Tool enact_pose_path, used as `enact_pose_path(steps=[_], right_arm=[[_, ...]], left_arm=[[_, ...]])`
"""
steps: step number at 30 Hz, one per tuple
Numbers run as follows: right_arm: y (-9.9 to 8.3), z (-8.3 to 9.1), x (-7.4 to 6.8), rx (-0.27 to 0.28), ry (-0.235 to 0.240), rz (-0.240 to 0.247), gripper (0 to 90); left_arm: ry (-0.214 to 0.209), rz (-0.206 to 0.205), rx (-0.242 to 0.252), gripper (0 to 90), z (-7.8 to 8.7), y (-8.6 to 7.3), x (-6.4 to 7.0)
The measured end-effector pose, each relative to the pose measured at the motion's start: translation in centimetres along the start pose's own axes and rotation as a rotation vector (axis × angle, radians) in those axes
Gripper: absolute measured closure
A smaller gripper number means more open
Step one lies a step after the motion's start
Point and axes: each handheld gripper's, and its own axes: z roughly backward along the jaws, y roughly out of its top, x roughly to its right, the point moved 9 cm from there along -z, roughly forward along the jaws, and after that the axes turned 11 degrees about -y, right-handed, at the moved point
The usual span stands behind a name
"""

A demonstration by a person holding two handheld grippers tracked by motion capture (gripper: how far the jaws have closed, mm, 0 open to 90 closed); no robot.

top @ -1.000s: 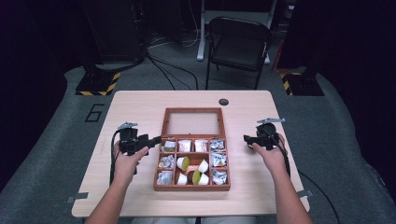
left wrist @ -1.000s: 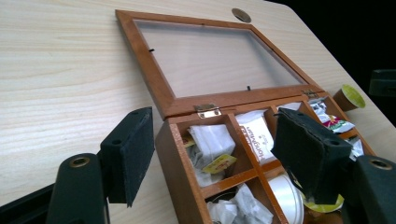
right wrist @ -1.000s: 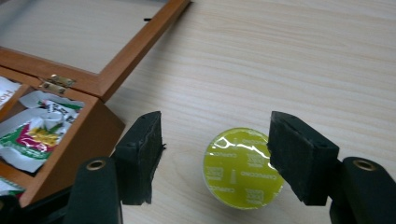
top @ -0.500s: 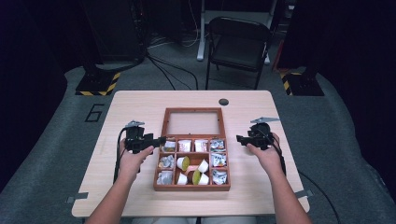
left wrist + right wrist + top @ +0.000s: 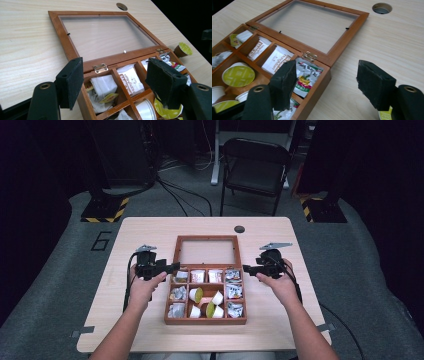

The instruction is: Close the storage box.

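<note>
While its glass-paned lid (image 5: 207, 251) lies flat on the pale table (image 5: 300, 315), the brown wooden compartment box (image 5: 205, 320) sits between the empty, spread left gripper (image 5: 172, 267) and right gripper (image 5: 247, 268), seemingly poised to reach in.

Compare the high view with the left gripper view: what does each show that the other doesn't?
High view: the folding chair, the person's forearms, and the right claw, open beside the wooden box. Left gripper view: a brass hinge, print on a tea sachet, and a green-topped capsule beyond the box. Both: the box with its glass lid laid flat, and the open left claw.
</note>
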Motion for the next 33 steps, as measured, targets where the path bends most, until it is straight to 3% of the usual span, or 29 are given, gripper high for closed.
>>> enact_pose_path(steps=[6,9,13,16,26,29,33], right_arm=[[0.4,0.1,-0.5,0.005,0.003,0.021,28.2],[0.5,0.1,-0.5,0.011,0.004,0.045,28.9],[1.0,0.3,-0.7,0.015,0.014,0.048,32.3],[1.2,0.4,-0.7,0.012,0.01,0.052,33.5],[2.6,0.4,-0.2,0.014,0.004,0.007,37.8],[2.9,0.2,0.2,0.014,0.006,-0.01,37.9],[3.0,-0.2,0.2,0.016,0.017,0.001,37.9]], left_arm=[[0.004,-0.006,-0.003,30.3,0.1,0.4,-0.3],[0.005,-0.013,0.0,30.2,0.1,0.6,-0.4],[-0.016,-0.01,0.012,30.1,-0.1,1.1,-0.2],[-0.008,-0.019,-0.002,30.5,-0.3,1.2,-0.1],[-0.005,-0.044,-0.003,33.1,-0.7,2.3,-0.4],[-0.004,-0.036,-0.004,33.3,-1.0,2.5,-0.8],[-0.004,-0.021,-0.011,33.3,-1.4,2.4,-1.3]])
